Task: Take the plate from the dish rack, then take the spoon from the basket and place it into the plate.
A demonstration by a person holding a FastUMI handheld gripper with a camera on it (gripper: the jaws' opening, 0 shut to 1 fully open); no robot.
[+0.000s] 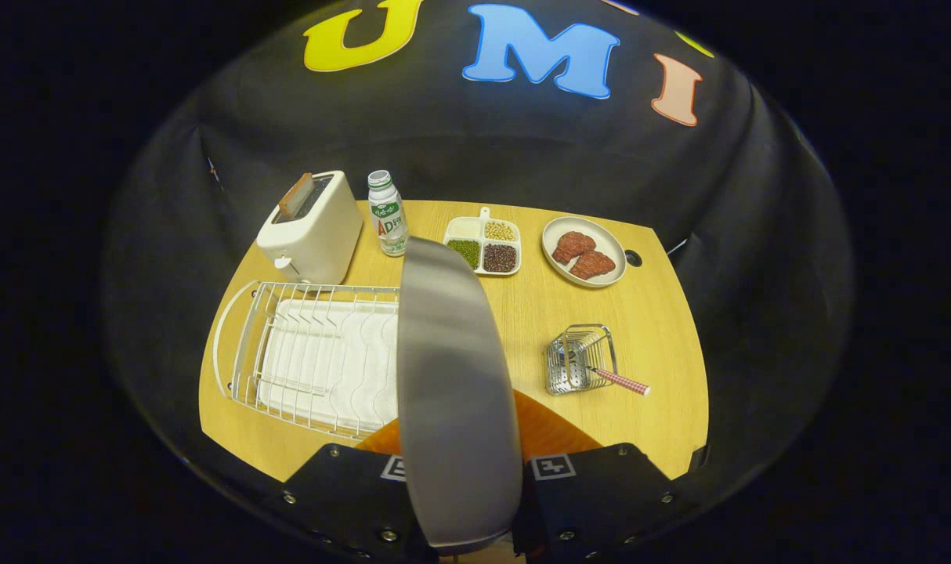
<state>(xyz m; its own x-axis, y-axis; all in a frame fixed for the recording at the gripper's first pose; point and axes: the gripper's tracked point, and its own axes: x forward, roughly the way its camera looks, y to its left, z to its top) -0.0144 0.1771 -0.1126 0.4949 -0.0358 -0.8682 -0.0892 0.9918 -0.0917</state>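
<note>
Our hand-held gripper [461, 501] squeezes the plate [453, 376] on its edge, high above the desk [585, 305], beside the dish rack [311, 356]. It might slip; the hold looks thin.

This is a staged kitchen corner inside a recording booth, not a real home. A wooden table [522, 313] carries kitchen goods: a white toaster [312, 231] with a slice of bread in its slot at the far left, a small drink bottle [387, 213] beside it, a divided dish of beans [483, 246] and a plate with two pieces of meat [583, 251] farther right. A wire dish rack [311, 356] over a white drip tray sits near left, a small wire basket [579, 359] near right. Black cloth [757, 235] hangs close around the table as the walls.
</note>
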